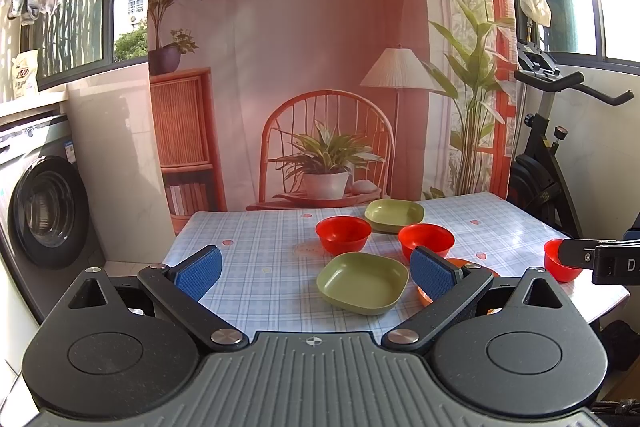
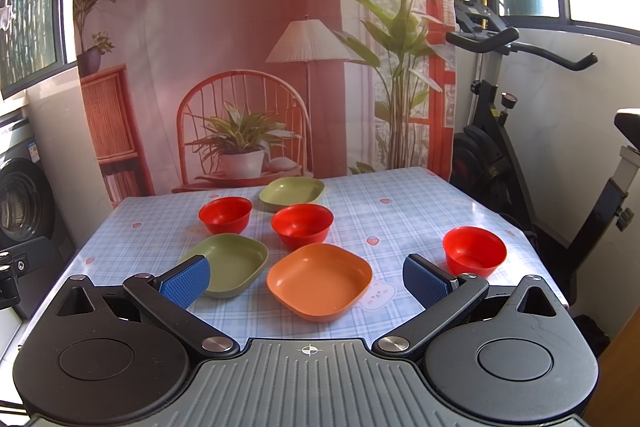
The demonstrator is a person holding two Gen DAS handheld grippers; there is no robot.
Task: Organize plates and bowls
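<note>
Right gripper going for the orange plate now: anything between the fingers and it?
Nothing visible. The right gripper is open and empty, and the orange plate lies straight ahead on the table. The near green plate sits just left of it.

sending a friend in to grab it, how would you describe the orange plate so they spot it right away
On the blue checked table, look at the near edge, just in front of the right gripper. The orange plate sits there beside a green plate. It is the only orange dish; the bowls are red.
</note>
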